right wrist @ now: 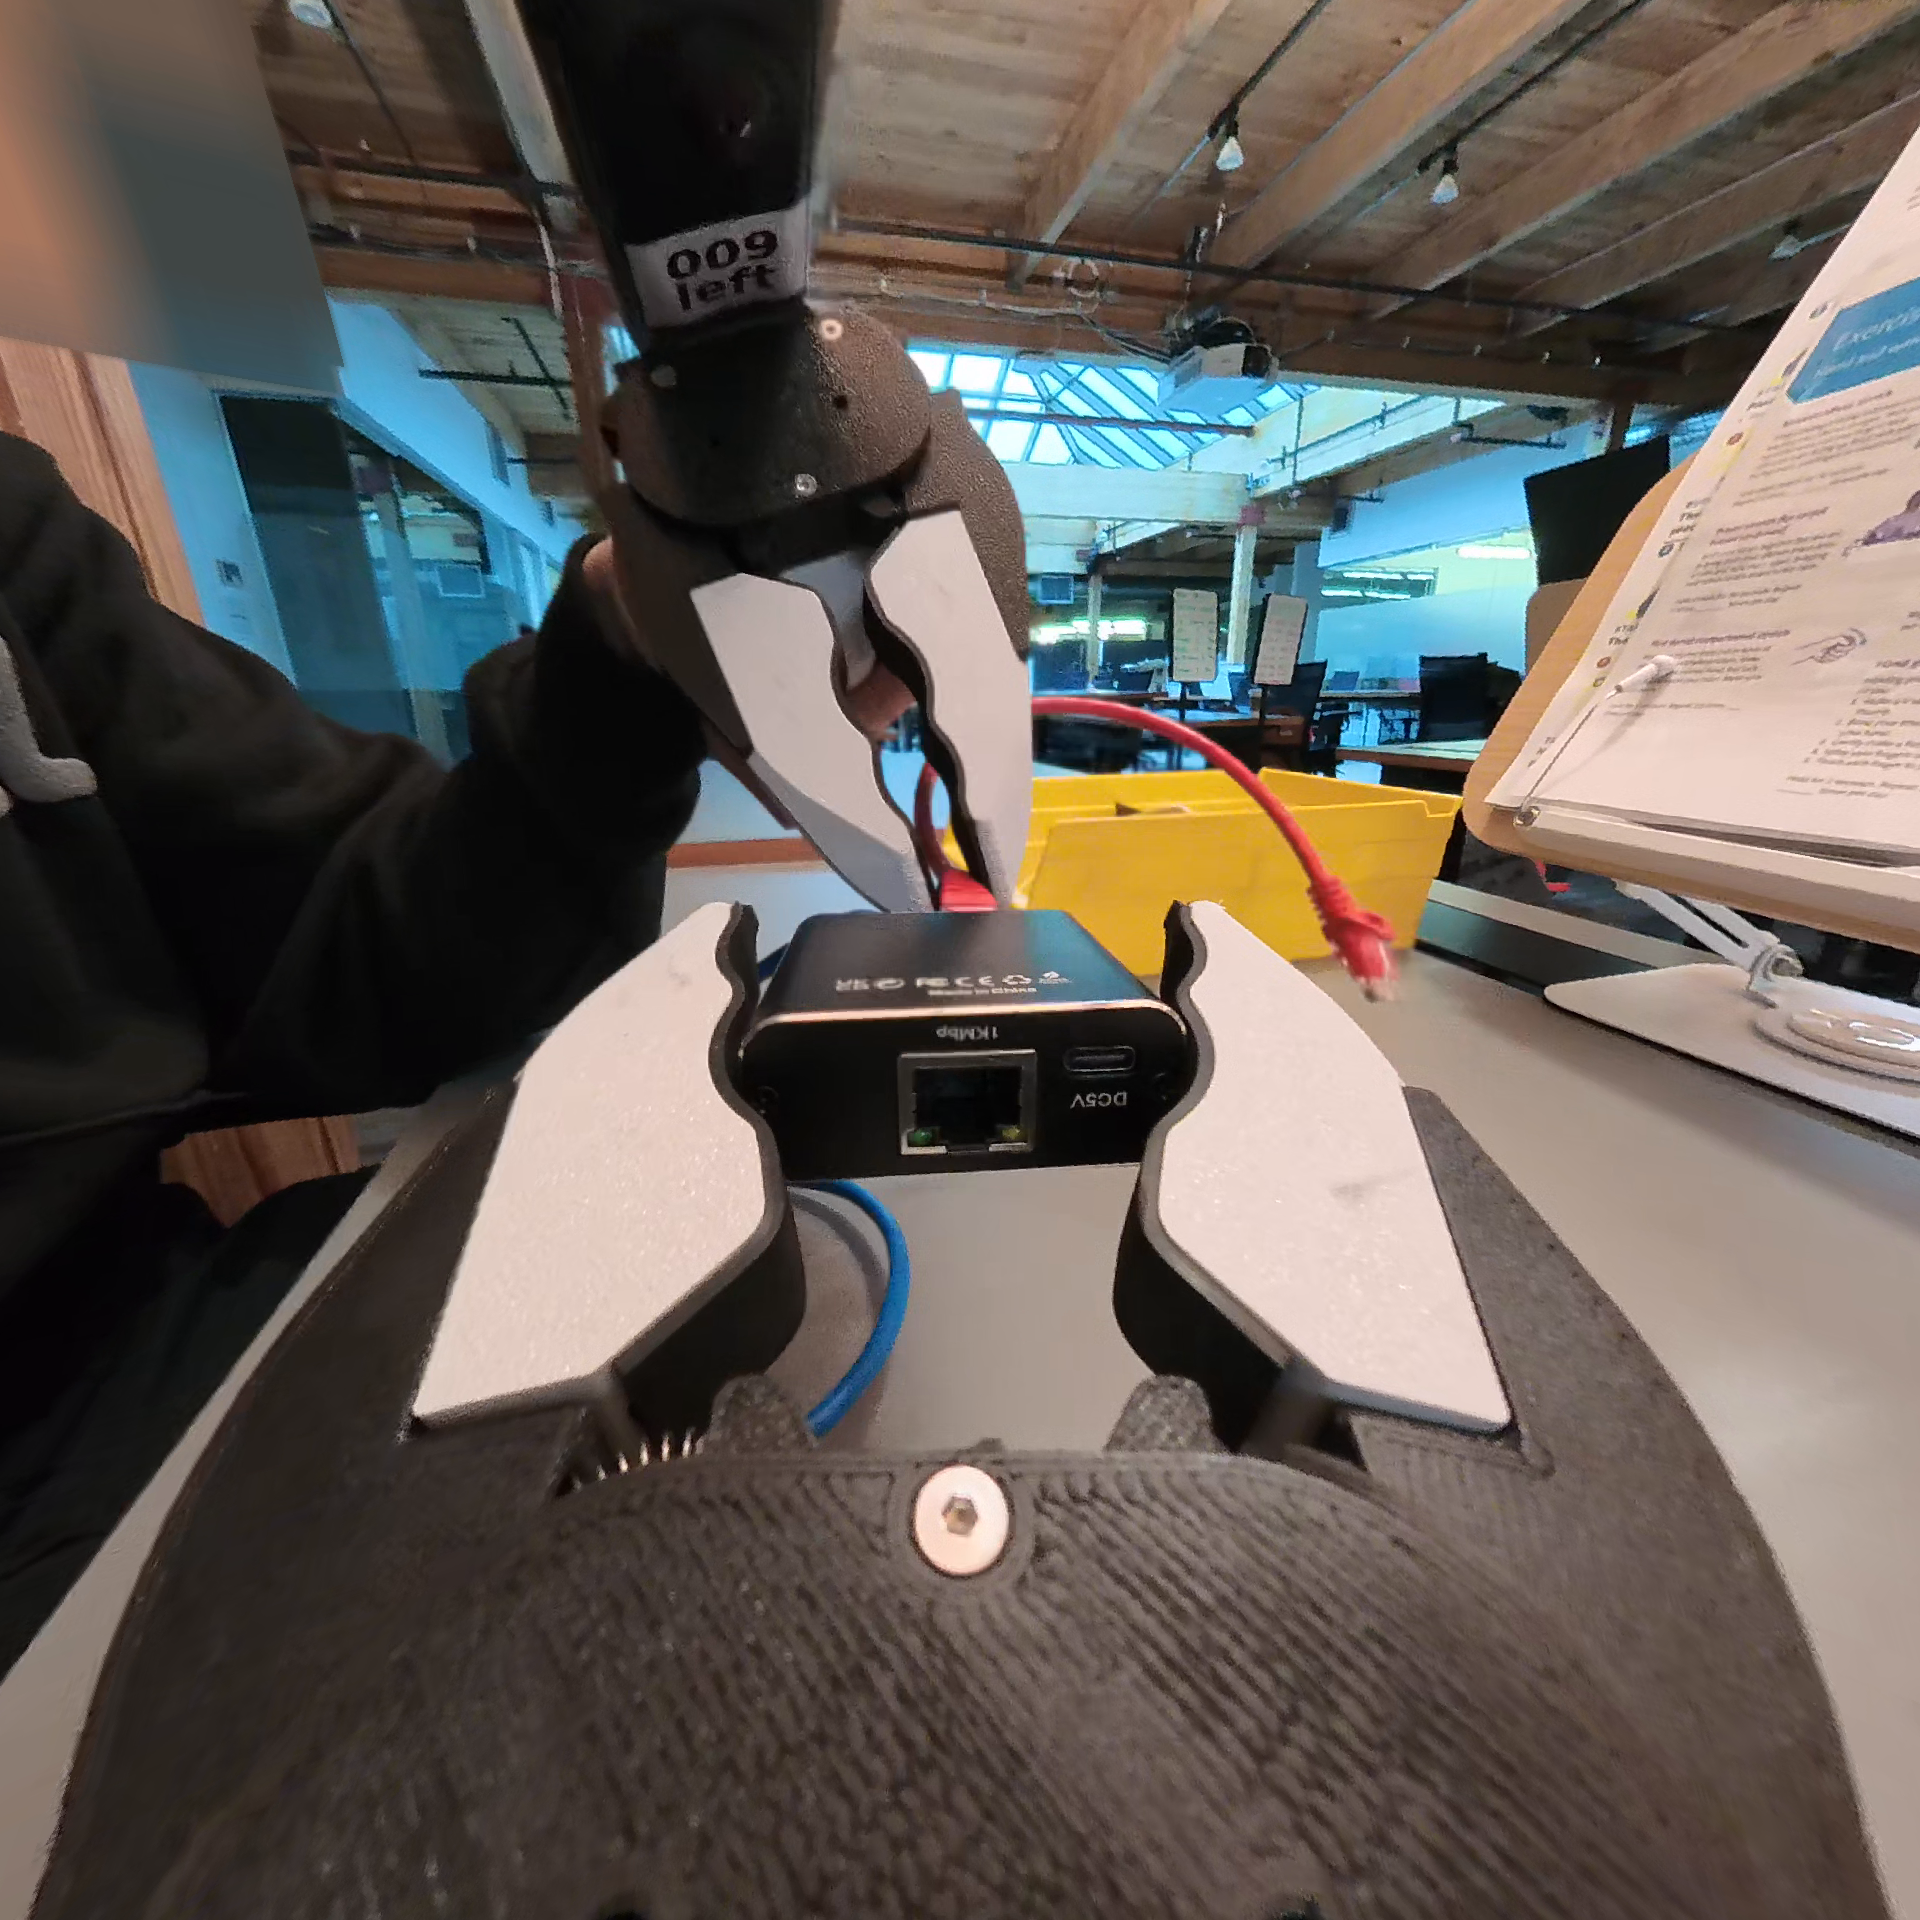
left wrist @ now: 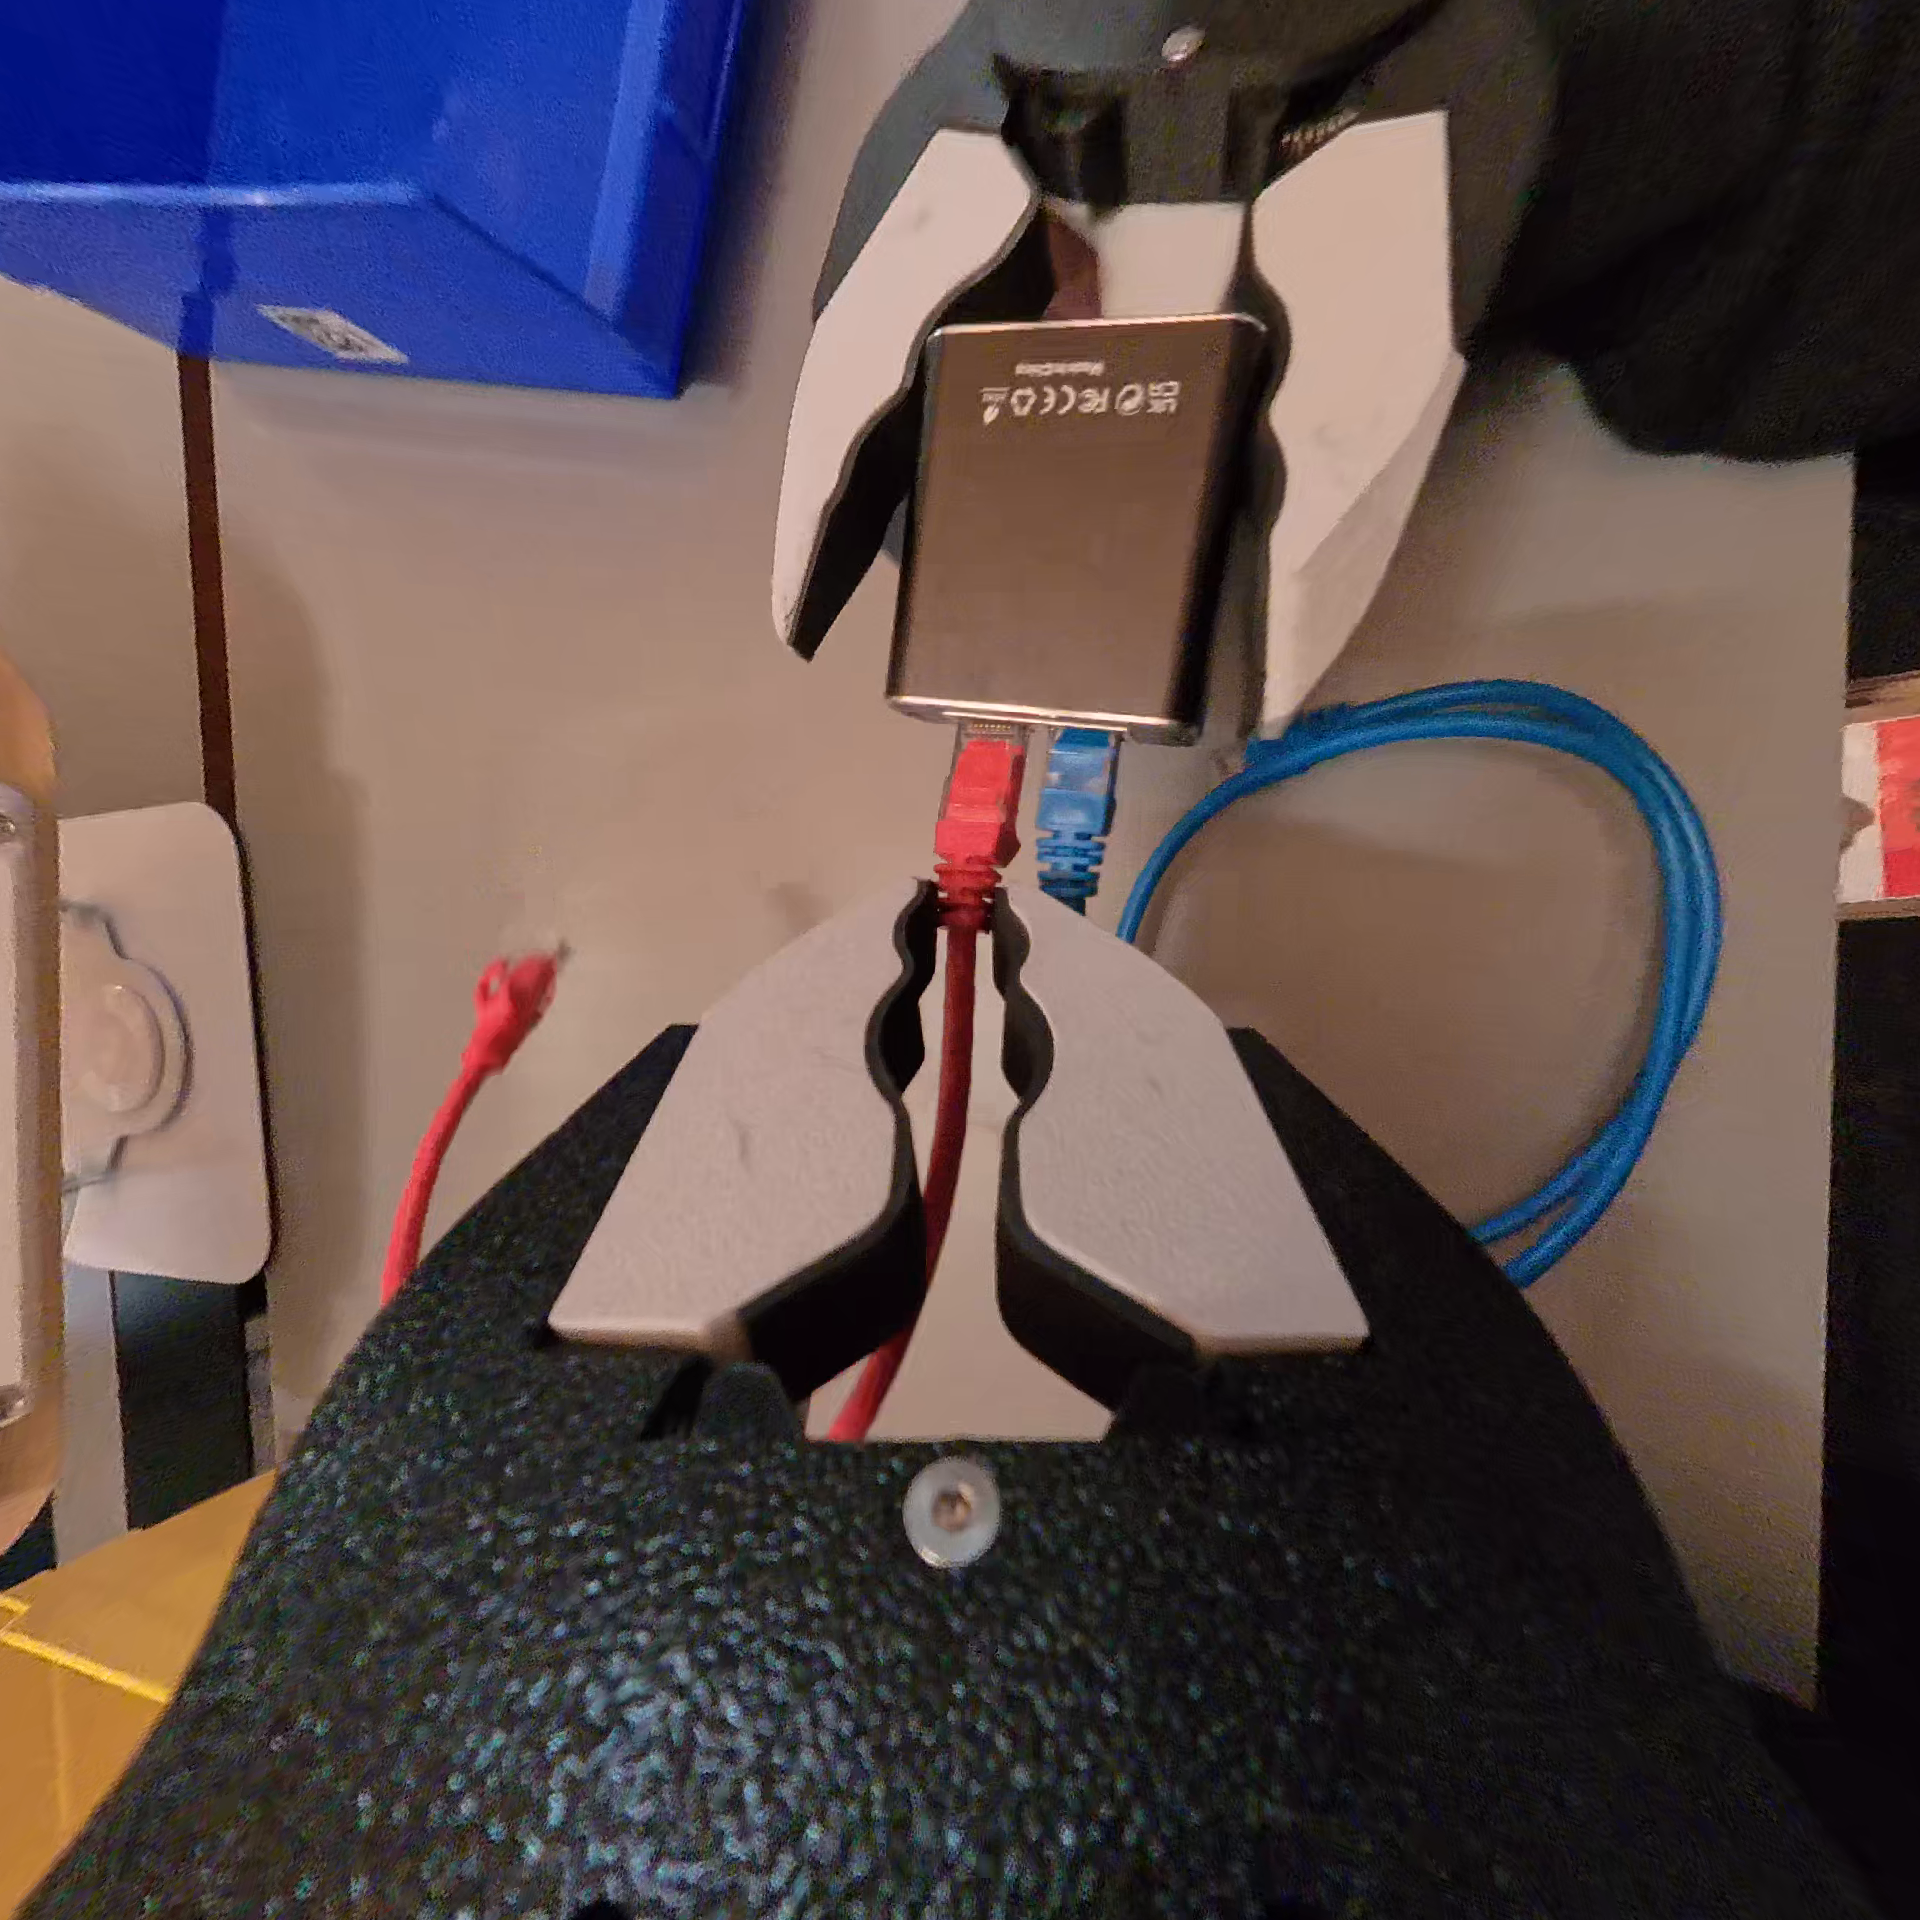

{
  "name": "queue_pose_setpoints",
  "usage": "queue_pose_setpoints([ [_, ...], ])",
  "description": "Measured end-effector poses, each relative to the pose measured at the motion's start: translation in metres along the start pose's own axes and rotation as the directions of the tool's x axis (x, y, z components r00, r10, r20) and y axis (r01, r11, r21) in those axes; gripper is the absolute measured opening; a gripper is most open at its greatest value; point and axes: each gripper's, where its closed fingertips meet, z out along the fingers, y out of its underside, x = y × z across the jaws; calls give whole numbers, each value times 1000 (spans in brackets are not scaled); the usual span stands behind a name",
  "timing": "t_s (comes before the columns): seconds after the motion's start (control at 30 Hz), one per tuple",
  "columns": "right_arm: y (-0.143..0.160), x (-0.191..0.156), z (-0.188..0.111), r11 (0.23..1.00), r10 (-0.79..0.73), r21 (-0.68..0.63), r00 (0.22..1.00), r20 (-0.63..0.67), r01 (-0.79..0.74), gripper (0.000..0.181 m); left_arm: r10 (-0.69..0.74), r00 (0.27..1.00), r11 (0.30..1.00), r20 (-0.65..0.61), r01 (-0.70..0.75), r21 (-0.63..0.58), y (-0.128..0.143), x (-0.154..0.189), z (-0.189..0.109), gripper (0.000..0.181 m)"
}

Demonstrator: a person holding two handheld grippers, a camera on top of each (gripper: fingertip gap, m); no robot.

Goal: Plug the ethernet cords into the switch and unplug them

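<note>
A blue plastic bin [left wrist: 343, 177] stands at the far left and a yellow plastic bin [right wrist: 1236, 862] lies behind the switch; I cannot tell their contents. The small black metal switch [left wrist: 1081, 520] is above the grey counter [left wrist: 520, 623], clamped between the jaws of the right gripper [right wrist: 961, 1039]. Two cords are plugged into it side by side: one red ethernet cord [left wrist: 961, 1039] and one blue ethernet cord [left wrist: 1621, 935]. The left gripper [left wrist: 961, 909] has its jaws closed on the red cord just behind the plug.
</note>
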Motion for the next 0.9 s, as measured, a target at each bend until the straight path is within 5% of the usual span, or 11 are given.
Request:
queue_pose_setpoints([
  [0.03,-2,-2,0,1000,5,12,1000,9,-5,75,10,1000,1000,0,-10,2,-1,1,-2,10],
  [0.5,-20,-1,-7,981,122,149,991,50,-128,76,-41,968,959,-249,108,261,-18,5,3,9],
  [0.67,-31,0,-12,976,82,199,996,37,-87,76,-79,907,889,-413,251,382,-28,5,2,9],
  [0.9,-29,0,-9,985,4,173,1000,6,-5,75,-67,884,873,-463,276,403,-23,5,7,13],
])
